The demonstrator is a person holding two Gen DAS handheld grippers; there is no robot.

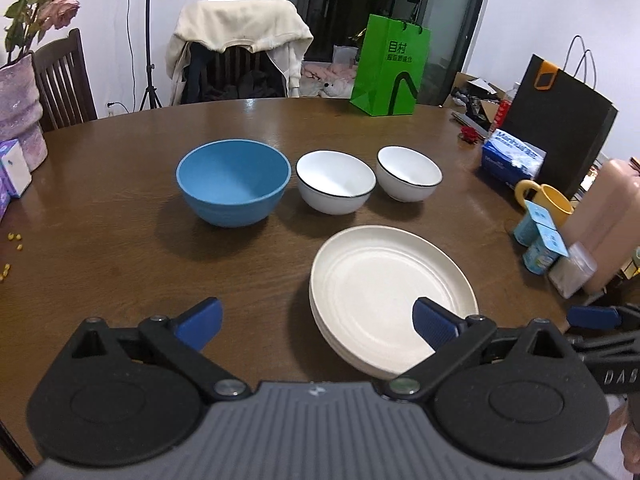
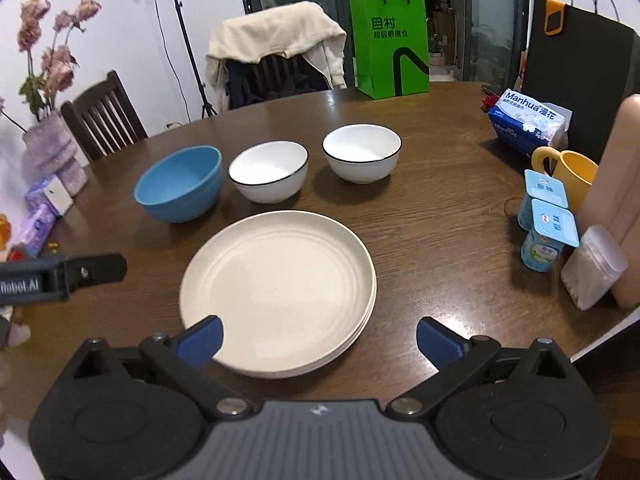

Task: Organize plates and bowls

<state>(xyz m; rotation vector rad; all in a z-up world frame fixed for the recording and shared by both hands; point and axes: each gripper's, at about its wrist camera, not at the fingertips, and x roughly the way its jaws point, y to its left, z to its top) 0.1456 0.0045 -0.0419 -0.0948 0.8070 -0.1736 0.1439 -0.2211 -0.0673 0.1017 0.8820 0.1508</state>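
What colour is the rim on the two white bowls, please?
Black: a thin line circles each white bowl; the right wrist view shows it best.

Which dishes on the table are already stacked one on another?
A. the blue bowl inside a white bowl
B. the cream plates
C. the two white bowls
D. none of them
B: the cream plates show several rims layered at one edge, while the blue bowl and both white bowls stand separately.
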